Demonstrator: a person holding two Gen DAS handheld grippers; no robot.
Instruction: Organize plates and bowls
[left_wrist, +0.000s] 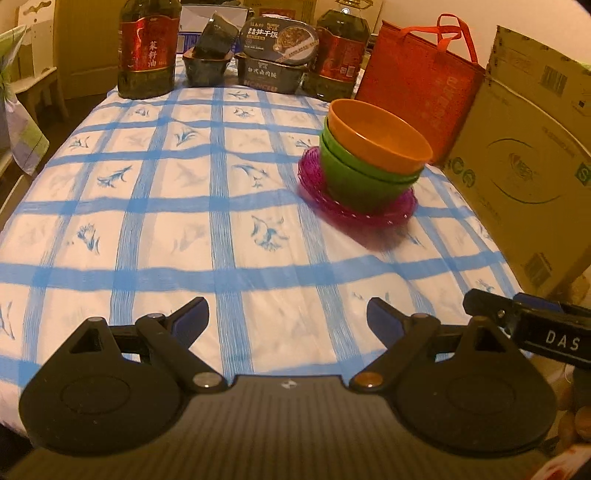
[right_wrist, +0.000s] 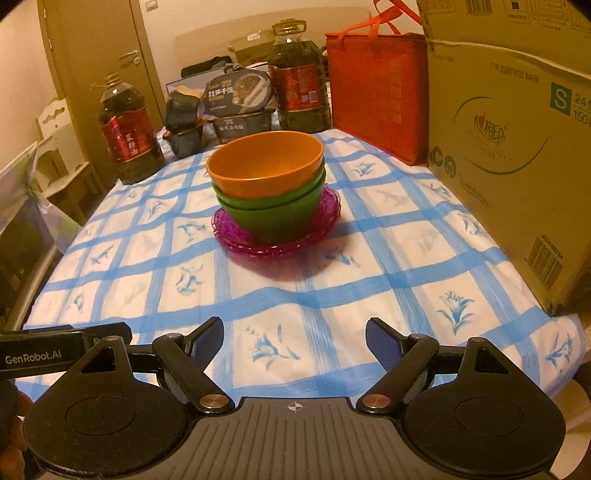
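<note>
The dishes stand in one pile on the checked tablecloth; an orange bowl sits nested in a green bowl, and a second green rim shows between them, so there seem to be two green bowls; all of them rest on purple plates, whose stacked rims suggest more than one plate, though how many I cannot tell. The pile sits mid-table, apart from the oil bottles, the food boxes, the red bag and the carton that line the far end and the right side.

The left gripper hangs over the near cloth with its jaws wide and nothing between them; the pile lies ahead of it and to the right, well apart. The right gripper is likewise spread wide and empty, pointed at the pile from the near edge, also well apart from it.

No loose plate or bowl shows anywhere else on the table in either view; so I judge the sorting done, or very nearly; what may be left is only a nudge to square the pile, which leans a little in the left view.
</note>
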